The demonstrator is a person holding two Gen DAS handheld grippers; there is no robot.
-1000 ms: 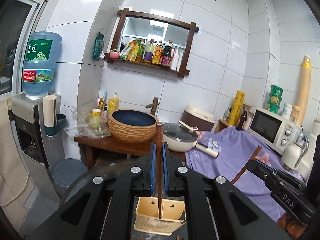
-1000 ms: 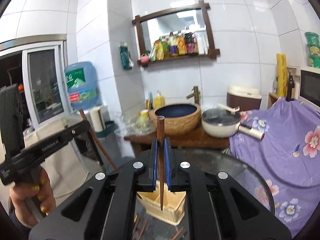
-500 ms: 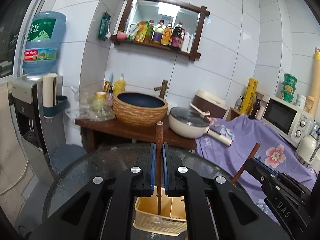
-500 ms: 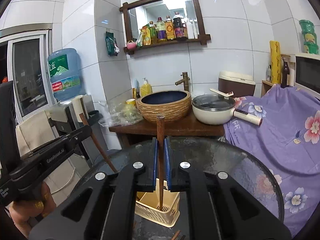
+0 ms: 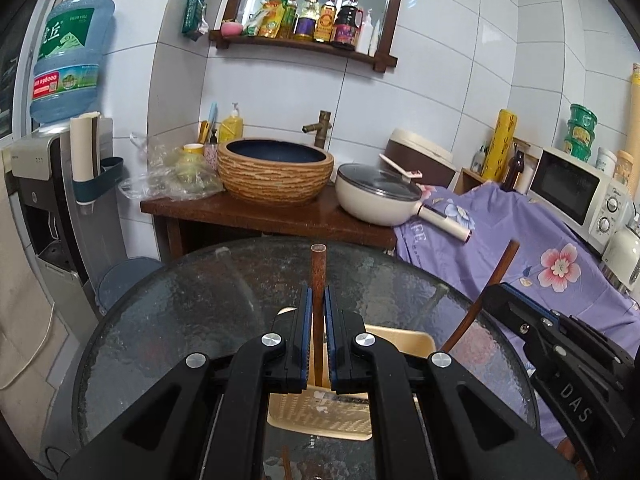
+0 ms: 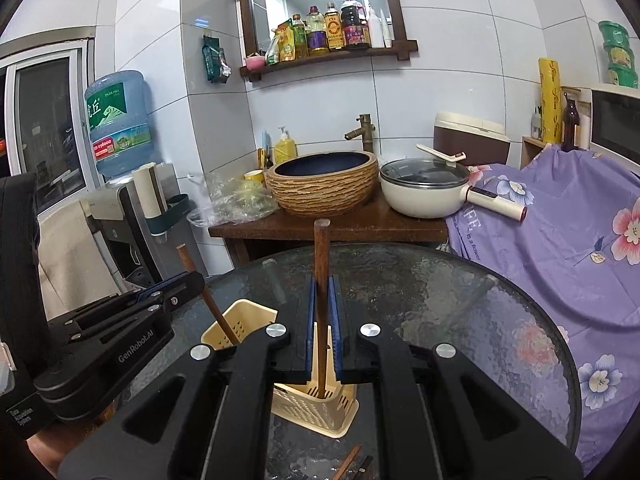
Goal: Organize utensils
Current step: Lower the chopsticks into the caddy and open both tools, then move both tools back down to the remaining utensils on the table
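Left wrist view: your left gripper (image 5: 319,312) is clamped tight on a brown chopstick (image 5: 318,276), held upright, its lower end dipping into the yellow basket (image 5: 320,416) that sits toward the near edge of the round glass table (image 5: 180,320). Off to the right, your right gripper (image 5: 520,308) comes in with a second chopstick (image 5: 494,280), slanted down toward the basket's right side. Watch this: the two sticks are close together over one small basket, and if you let go while a stick is tilted, I'd expect it to lean on the rim and tip the light basket, or skid out across the glass. The tabletop looks slick and hard, so nothing would stop a dropped stick.

Right wrist view: your right gripper (image 6: 322,320) is closed on its chopstick (image 6: 321,264), upright, tip down inside the basket (image 6: 316,400), in the compartment nearest you. Your left gripper (image 6: 176,284) reaches in from the left, its chopstick (image 6: 200,288) angling into the far compartment. More loose chopsticks (image 6: 352,460) lie on the glass at the near edge, so there's work left.

Around you: white tiled walls, a woven basin (image 6: 322,188) and a lidded pan (image 6: 424,188) on a wooden counter beyond the table's far edge, a water dispenser (image 6: 116,128) at left, purple flowered cloth (image 6: 560,232) at right.
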